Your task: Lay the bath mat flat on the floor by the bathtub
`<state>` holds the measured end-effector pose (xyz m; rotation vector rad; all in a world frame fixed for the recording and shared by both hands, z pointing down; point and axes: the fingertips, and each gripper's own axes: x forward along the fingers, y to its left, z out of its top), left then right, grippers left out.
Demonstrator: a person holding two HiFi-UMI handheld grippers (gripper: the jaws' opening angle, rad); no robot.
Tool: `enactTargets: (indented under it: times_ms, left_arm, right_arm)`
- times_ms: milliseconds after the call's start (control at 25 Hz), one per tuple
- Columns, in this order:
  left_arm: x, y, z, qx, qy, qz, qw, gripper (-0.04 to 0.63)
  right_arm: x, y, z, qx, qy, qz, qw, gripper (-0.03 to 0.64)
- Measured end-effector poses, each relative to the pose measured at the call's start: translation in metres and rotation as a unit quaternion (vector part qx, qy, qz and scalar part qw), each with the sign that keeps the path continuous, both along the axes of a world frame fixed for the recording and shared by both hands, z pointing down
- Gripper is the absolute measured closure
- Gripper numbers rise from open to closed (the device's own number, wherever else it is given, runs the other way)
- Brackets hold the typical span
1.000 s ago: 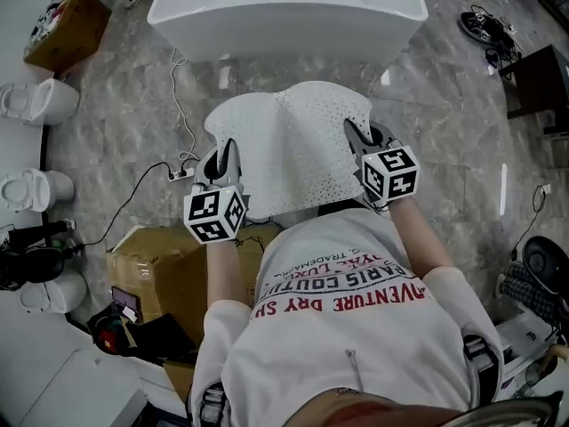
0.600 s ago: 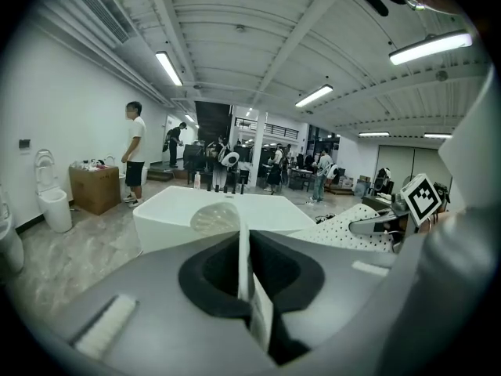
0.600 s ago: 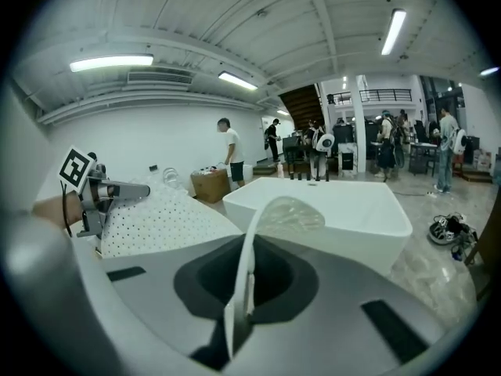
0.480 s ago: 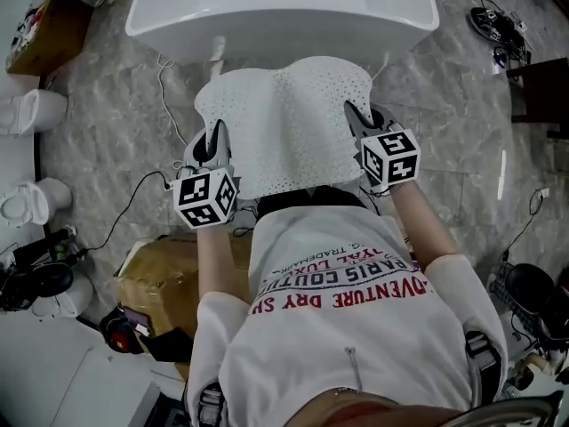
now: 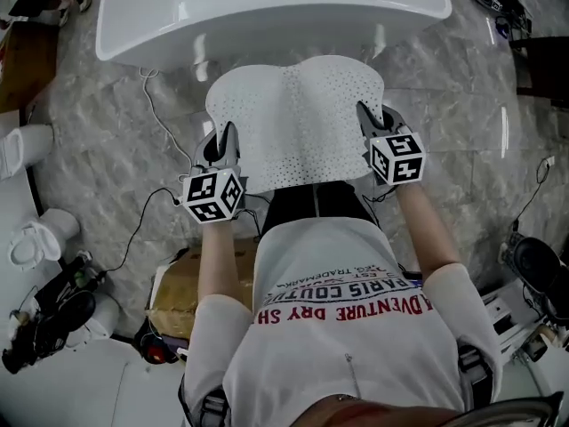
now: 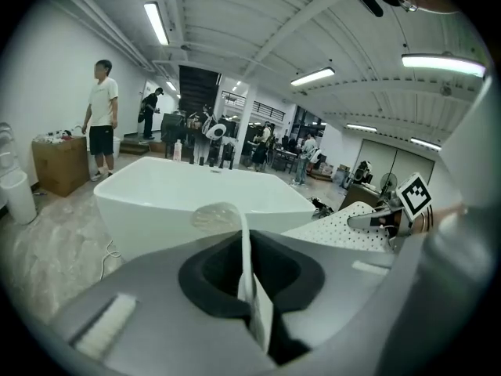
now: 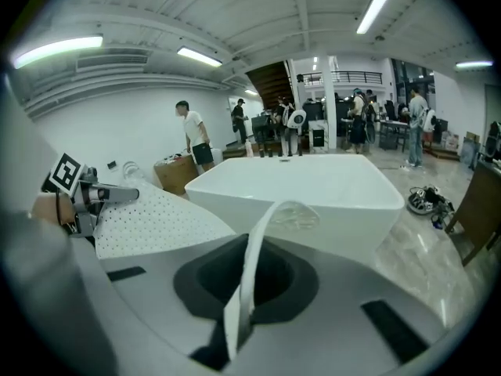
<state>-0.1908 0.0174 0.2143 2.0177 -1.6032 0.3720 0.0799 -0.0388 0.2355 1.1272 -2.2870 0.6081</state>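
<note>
bright and even under ceiling tube lights [image 6: 156,22]. greyish in the head view, with pale glare streaks on the marble floor [image 5: 502,140] and sheen on the bathtub [image 5: 267,16]. bulges and darkens at both gripper views' edges; blurs up close.

White dotted bath mat [image 5: 298,123], white bathtub [image 5: 267,16], grey marbled floor [image 5: 116,140]

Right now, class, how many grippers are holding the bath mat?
2: the left gripper grips the bath mat at its left edge, the right gripper at its right edge. Neither is hidden.
</note>
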Motion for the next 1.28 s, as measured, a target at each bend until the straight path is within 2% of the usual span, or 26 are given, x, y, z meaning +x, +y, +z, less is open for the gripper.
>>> enactTargets:
  times_ms: [360, 560, 760, 920, 1120, 1280]
  left_arm:
    - [-0.011, -0.060, 0.137, -0.025, -0.019, 0.006, 0.9995, 0.577]
    - [-0.016, -0.089, 0.243, -0.008, -0.037, 0.013, 0.9992, 0.577]
    - [-0.015, -0.116, 0.357, 0.004, -0.050, 0.002, 0.9987, 0.577]
    - [-0.013, -0.143, 0.440, 0.014, -0.058, 0.017, 0.9981, 0.577]
    - [-0.019, -0.165, 0.523, 0.012, -0.048, 0.013, 0.9987, 0.577]
    - [-0.023, -0.178, 0.572, 0.003, -0.055, 0.018, 0.9983, 0.577]
  right_arm:
    - [-0.003, -0.046, 0.147, -0.040, 0.031, 0.003, 0.999, 0.601]
    - [-0.004, -0.076, 0.252, -0.024, 0.033, -0.007, 0.999, 0.601]
    - [0.004, -0.105, 0.366, -0.006, 0.045, -0.028, 0.999, 0.601]
    - [0.010, -0.133, 0.448, 0.013, 0.058, -0.034, 0.998, 0.601]
    - [0.021, -0.161, 0.521, 0.024, 0.064, -0.018, 0.997, 0.601]
    - [0.024, -0.174, 0.564, 0.020, 0.070, -0.015, 0.997, 0.601]
